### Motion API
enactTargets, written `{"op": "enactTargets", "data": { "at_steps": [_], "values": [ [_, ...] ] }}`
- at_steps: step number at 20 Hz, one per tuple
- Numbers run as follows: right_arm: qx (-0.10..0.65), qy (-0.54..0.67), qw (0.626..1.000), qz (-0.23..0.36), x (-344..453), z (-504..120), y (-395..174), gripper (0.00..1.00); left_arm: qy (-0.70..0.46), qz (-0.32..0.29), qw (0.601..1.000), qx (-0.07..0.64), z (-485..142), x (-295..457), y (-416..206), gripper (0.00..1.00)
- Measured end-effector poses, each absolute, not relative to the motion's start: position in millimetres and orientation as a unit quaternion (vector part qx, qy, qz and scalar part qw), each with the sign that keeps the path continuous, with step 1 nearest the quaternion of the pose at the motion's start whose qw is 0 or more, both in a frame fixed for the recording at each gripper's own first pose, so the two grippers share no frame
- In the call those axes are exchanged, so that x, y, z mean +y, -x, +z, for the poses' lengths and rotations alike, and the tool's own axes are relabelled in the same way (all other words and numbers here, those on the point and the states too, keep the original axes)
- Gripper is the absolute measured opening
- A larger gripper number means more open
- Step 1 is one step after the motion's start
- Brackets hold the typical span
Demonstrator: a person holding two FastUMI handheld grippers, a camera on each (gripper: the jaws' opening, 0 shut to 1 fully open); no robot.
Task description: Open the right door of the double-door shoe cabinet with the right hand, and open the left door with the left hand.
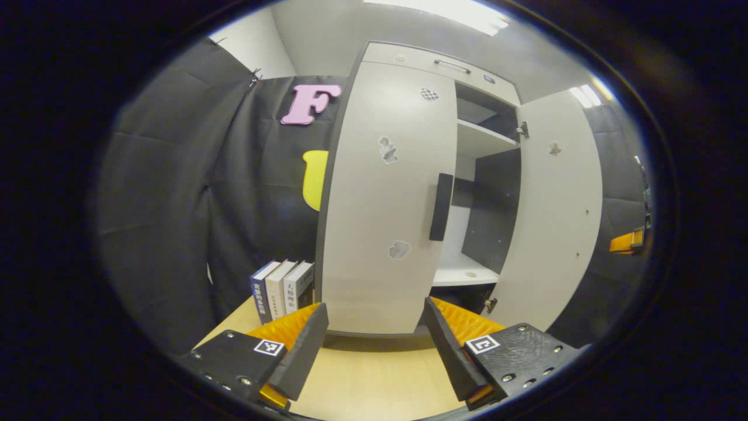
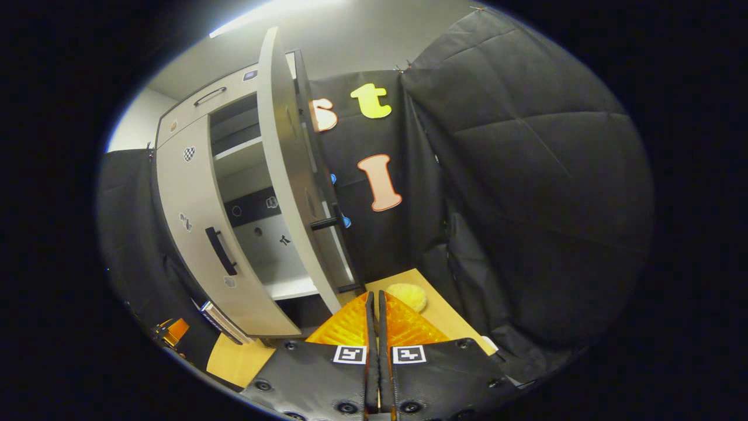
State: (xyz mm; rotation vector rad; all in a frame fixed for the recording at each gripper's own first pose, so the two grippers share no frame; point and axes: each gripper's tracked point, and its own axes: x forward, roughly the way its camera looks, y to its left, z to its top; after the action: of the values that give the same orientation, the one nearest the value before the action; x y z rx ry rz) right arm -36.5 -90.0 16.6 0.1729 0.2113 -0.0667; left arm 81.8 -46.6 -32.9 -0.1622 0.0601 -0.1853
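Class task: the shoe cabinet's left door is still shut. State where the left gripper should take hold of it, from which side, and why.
Grip the dark vertical handle at the left door's inner edge. Come straight on from the front, the open left gripper's fingers either side of the bar. It stands proud of the flat panel, likely the only graspable part, farthest from the hinges.

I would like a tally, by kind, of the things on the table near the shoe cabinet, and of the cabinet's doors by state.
Books standing beside the cabinet: 3
Yellow fluffy thing on the table: 1
Right door, open: 1
Left door, shut: 1
Total: 6
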Motion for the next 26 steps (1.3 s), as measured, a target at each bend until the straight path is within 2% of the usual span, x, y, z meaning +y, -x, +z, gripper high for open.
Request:
{"op": "enactTargets", "data": {
  "at_steps": [7, 8, 12, 13, 14, 15, 17, 18, 19, 22, 26],
  "values": [
    [0.068, -0.095, 0.985, -0.126, -157.6, 28.4, 45.5, 0.00, 0.091, -0.151, 0.984, -0.005, 11.5, -101.0, -134.7, 0.97],
    [0.063, -0.094, 0.985, -0.129, -164.9, 30.4, 39.8, 0.02, 0.084, -0.152, 0.985, -0.012, 18.8, -105.9, -143.1, 0.97],
    [0.033, -0.055, 0.988, -0.137, -191.5, 39.9, -2.1, 0.00, 0.069, -0.137, 0.988, -0.029, 42.5, -124.5, -172.7, 0.96],
    [0.034, -0.045, 0.989, -0.137, -195.2, 43.0, -13.0, 0.02, 0.070, -0.133, 0.988, -0.033, 47.1, -129.1, -180.1, 0.96],
    [0.034, -0.043, 0.990, -0.131, -196.2, 42.5, -28.5, 0.00, 0.072, -0.131, 0.988, -0.036, 52.2, -134.3, -185.9, 0.97],
    [0.034, -0.047, 0.990, -0.128, -198.3, 43.1, -39.7, 0.12, 0.072, -0.129, 0.988, -0.038, 56.1, -139.5, -192.6, 0.96],
    [0.037, -0.053, 0.992, -0.109, -197.7, 42.2, -64.5, 0.08, 0.061, -0.117, 0.991, -0.036, 57.5, -145.6, -208.6, 0.97],
    [0.042, -0.051, 0.992, -0.105, -200.2, 37.1, -73.0, 0.10, 0.056, -0.112, 0.992, -0.034, 57.8, -149.2, -215.4, 0.97],
    [0.045, -0.044, 0.993, -0.104, -205.7, 33.5, -83.5, 0.16, 0.052, -0.107, 0.992, -0.032, 58.0, -152.3, -221.2, 0.97],
    [0.050, -0.033, 0.994, -0.095, -211.6, 26.3, -107.5, 0.22, 0.053, -0.100, 0.993, -0.026, 57.1, -162.4, -237.2, 0.96],
    [0.053, -0.027, 0.995, -0.074, -215.2, 18.9, -136.7, 0.82, 0.047, -0.083, 0.995, -0.026, 60.0, -168.8, -256.9, 0.96]
  ]
}}
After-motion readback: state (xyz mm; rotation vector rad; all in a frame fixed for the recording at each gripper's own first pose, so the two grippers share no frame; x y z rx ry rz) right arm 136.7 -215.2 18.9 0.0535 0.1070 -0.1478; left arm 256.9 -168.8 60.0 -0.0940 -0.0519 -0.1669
